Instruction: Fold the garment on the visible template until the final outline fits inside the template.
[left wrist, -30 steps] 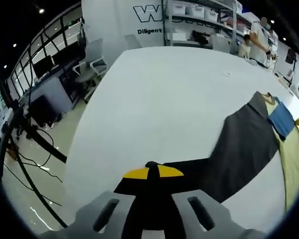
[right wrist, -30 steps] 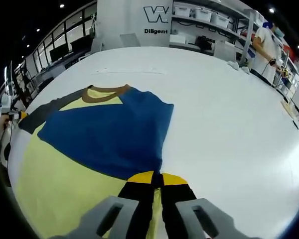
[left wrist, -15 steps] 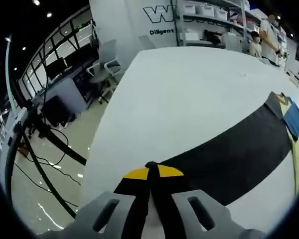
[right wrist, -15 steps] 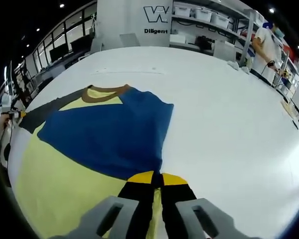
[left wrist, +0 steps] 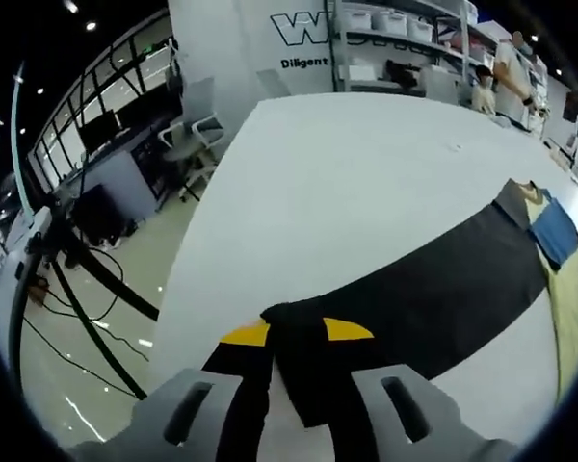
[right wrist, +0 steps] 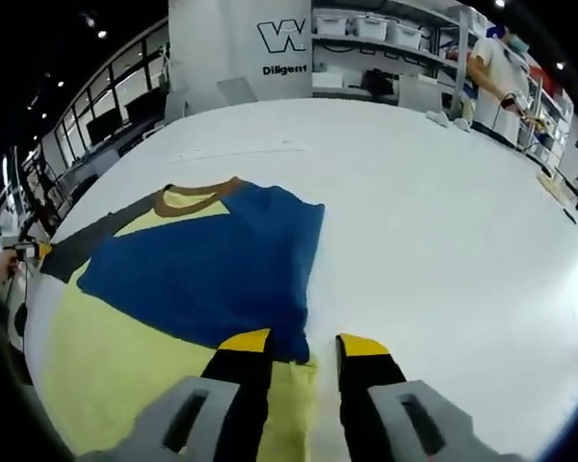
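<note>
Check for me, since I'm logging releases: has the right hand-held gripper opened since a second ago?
Yes. The right hand-held gripper was shut at the blue sleeve's edge; its jaws now stand apart there.

Left tool [left wrist: 297,331] jaws parted, low over table. Right tool [right wrist: 304,343] jaws parted, holding nothing.

The garment [right wrist: 183,279] is soft matt cloth: a blue panel over pale yellow, with a ribbed brown collar at upper left of the right gripper view. Its dark grey sleeve [left wrist: 433,298] lies smooth and flat. The table [right wrist: 443,221] is matt white and even. At left of the left gripper view, the floor [left wrist: 116,318] looks glossy, catching reflections.
</note>
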`<state>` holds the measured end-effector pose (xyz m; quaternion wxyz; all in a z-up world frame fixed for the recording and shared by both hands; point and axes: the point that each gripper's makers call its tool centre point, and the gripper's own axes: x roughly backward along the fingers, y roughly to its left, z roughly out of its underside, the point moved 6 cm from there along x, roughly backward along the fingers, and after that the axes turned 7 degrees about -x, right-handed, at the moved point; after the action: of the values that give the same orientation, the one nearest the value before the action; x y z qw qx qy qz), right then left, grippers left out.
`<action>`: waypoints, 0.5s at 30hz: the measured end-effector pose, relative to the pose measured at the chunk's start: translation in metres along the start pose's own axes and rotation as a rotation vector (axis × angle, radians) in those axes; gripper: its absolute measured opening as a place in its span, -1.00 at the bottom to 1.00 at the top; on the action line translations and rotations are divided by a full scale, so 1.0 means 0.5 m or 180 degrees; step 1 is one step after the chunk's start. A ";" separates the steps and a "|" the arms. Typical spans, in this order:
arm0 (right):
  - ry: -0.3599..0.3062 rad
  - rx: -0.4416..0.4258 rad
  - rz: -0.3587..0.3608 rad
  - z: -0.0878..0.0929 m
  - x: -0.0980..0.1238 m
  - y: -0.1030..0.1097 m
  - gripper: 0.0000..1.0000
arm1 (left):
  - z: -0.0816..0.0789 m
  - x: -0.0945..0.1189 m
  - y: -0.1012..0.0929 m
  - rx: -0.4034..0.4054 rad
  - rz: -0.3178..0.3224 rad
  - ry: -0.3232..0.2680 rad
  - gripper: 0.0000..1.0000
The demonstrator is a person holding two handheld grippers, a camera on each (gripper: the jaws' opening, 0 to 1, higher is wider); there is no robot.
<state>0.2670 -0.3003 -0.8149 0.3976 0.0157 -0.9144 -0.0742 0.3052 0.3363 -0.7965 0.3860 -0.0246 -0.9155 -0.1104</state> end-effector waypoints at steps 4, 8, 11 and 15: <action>-0.0053 -0.0029 -0.0214 -0.001 0.014 0.026 -0.05 | 0.005 0.012 -0.008 -0.0012 0.0015 0.0032 -0.47; -0.0242 0.0029 -0.0449 -0.018 0.045 0.056 0.26 | 0.010 0.019 -0.014 -0.0027 0.0026 0.0094 -0.45; -0.0223 0.0084 -0.0524 -0.018 0.066 0.072 0.40 | 0.014 0.023 -0.020 -0.0008 0.0037 0.0144 -0.45; -0.0195 0.0202 -0.0716 -0.011 0.105 0.100 0.51 | 0.027 0.028 -0.026 0.0049 0.0018 0.0293 -0.47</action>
<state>0.2367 -0.2562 -0.7657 0.3579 0.1285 -0.9205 -0.0898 0.2843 0.3262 -0.7978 0.4282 -0.0191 -0.8976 -0.1032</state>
